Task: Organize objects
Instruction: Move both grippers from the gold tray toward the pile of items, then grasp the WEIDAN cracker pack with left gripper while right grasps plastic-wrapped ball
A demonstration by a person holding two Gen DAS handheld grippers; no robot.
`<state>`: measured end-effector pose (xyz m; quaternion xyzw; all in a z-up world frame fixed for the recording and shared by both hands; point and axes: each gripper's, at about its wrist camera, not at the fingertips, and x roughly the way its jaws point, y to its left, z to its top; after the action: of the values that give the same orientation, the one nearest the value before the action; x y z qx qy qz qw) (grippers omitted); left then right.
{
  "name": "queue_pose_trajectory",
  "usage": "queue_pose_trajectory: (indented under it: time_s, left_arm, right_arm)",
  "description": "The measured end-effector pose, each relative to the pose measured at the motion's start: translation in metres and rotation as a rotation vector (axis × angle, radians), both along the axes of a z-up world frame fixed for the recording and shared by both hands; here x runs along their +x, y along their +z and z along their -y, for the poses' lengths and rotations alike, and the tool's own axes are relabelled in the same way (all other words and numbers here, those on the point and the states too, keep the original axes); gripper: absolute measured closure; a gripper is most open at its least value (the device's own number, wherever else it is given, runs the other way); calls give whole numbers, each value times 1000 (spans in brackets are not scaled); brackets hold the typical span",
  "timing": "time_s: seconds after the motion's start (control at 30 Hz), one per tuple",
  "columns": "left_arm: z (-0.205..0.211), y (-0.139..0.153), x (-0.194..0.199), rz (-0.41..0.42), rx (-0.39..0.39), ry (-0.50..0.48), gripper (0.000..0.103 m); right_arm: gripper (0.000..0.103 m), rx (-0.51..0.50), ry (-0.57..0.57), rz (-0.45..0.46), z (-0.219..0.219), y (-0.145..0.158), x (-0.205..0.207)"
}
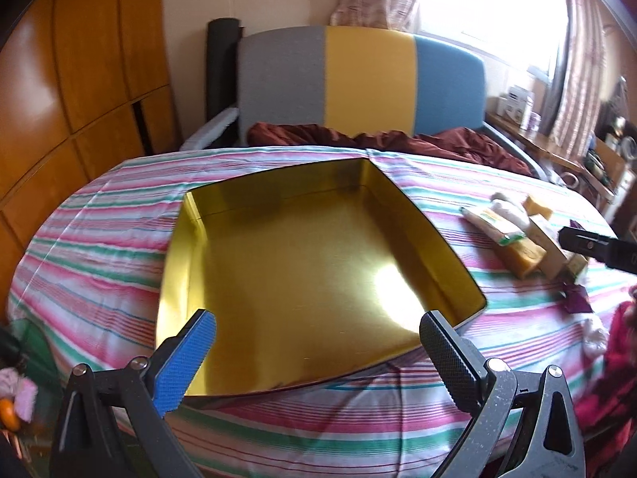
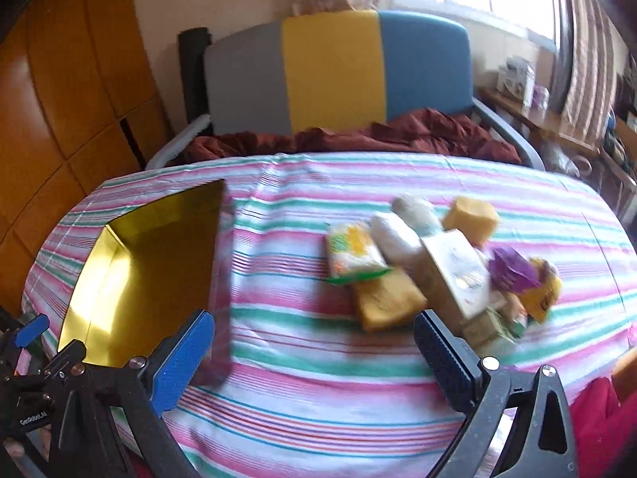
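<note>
Left gripper is spread wide, holding nothing, above the near edge of the gold tin tray. Right gripper likewise gapes unloaded. Packets and boxes lie clustered right of the tray on the striped cloth.
</note>
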<state>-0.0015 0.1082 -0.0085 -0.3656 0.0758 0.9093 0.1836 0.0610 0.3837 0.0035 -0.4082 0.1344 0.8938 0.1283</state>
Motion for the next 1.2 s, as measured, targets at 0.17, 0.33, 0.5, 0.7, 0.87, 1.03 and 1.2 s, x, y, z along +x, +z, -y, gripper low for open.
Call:
queue_pose_trajectory:
  time_s: [0.17,0.33,0.5,0.7,0.87,1.03,1.2]
  left_arm:
    - [-14,-2,5,4,2,-64,0]
    - [-31,-3,6,15,21,-145,0]
    - [-48,-4,8,28,30,-208,0]
    - [-69,-2,14,39,42,-291,0]
    - [-88,-1,17,55,55,-357,0]
    - [-118,-9,17,110,68,-420,0]
    - [-148,-12,6,215,113,-490,0]
  right_arm:
    - [1,-91,-60,123,-57,-9,31]
    - [1,-83,-88,312,-94,-24,56]
    - [10,-70,31,516,-84,-50,63]
    - [33,12,75,673,-70,-91,53]
    - [59,7,35,639,-80,-98,58]
    - [59,-1,40,618,-79,-101,68]
    - [59,-22,59,608,-77,-107,78]
